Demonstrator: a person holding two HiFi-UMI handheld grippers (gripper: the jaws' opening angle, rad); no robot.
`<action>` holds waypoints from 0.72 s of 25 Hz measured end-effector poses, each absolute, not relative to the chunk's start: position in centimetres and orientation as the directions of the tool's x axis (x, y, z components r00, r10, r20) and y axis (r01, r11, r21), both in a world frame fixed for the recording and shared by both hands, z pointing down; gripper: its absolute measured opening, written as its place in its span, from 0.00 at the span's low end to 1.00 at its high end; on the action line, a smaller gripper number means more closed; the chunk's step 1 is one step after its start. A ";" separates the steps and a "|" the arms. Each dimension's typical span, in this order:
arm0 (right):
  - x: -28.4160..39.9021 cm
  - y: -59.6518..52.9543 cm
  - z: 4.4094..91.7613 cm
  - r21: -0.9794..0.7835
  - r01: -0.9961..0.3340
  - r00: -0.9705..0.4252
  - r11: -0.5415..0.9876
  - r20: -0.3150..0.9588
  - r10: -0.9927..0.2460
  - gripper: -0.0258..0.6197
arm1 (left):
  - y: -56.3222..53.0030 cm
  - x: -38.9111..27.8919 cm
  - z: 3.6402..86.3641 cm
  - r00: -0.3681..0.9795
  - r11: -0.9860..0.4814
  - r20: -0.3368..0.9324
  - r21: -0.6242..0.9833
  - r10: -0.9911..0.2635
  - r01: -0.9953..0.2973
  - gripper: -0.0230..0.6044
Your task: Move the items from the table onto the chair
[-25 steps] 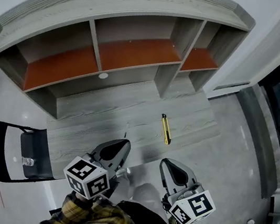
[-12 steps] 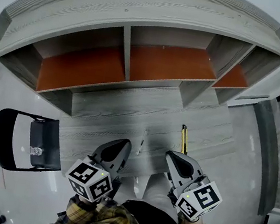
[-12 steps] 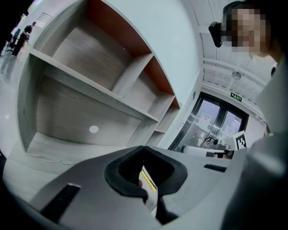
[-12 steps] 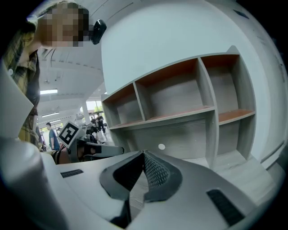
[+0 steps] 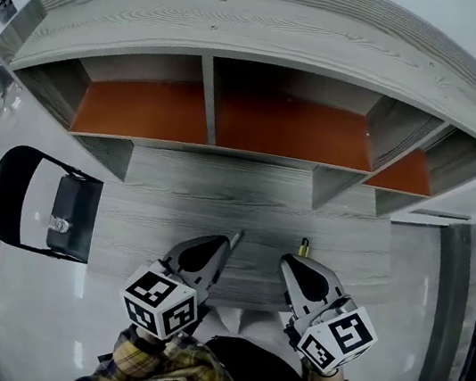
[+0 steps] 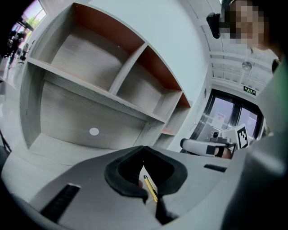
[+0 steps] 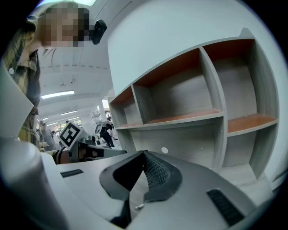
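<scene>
Hovering empty: the fingers [image 6: 123, 177] on your left gripper [image 5: 225, 248] and right gripper [image 5: 290, 266] are pressed together, pinching nothing. I'd call this the reach step. Next, open up over the yellow knife [image 5: 305, 242] or pen [image 5: 240, 234] on the counter [image 5: 174, 193]. Only the head view shows the chair [image 5: 70, 220], well off to the left.

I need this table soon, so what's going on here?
A person holds a gripper in each hand above the table. The left gripper and the right gripper are both shut and empty. A pen and a yellow knife lie on the table just beyond them. The chair at the left holds one small clear item.
</scene>
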State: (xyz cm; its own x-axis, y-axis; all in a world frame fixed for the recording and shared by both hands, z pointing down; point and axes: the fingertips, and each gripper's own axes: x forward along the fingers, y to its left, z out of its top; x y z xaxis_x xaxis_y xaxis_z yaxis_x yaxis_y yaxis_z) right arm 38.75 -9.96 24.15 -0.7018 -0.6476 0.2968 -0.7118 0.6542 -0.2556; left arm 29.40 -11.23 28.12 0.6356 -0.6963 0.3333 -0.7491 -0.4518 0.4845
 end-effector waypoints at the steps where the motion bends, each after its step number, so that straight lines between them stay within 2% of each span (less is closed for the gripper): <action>1: 39.5 -10.1 24.2 -0.260 -0.701 -0.713 0.664 0.293 -0.637 0.07 | -11.1 30.2 28.3 0.626 -0.443 0.344 0.479 -0.699 -0.758 0.04; 7: 43.2 -11.2 24.6 -0.285 -0.637 -0.770 0.716 0.270 -0.578 0.07 | -11.1 34.4 29.9 0.582 -0.403 0.399 0.448 -0.708 -0.798 0.04; 15: 46.4 -11.8 25.6 -0.315 -0.622 -0.782 0.717 0.280 -0.556 0.07 | -11.6 36.5 34.9 0.502 -0.360 0.566 0.351 -0.654 -0.864 0.05; 18: 46.8 -11.8 26.1 -0.322 -0.622 -0.782 0.714 0.293 -0.550 0.07 | -11.6 36.6 37.3 0.491 -0.356 0.615 0.339 -0.617 -0.871 0.16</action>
State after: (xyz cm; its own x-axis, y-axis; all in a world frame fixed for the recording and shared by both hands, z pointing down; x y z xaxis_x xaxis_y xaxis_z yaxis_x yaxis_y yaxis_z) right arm 46.75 -11.84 26.05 -0.7825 -0.5495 0.2928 -0.6218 0.7138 -0.3221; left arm 36.65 -11.60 37.26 0.4910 -0.6168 0.6152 -0.8711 -0.3557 0.3386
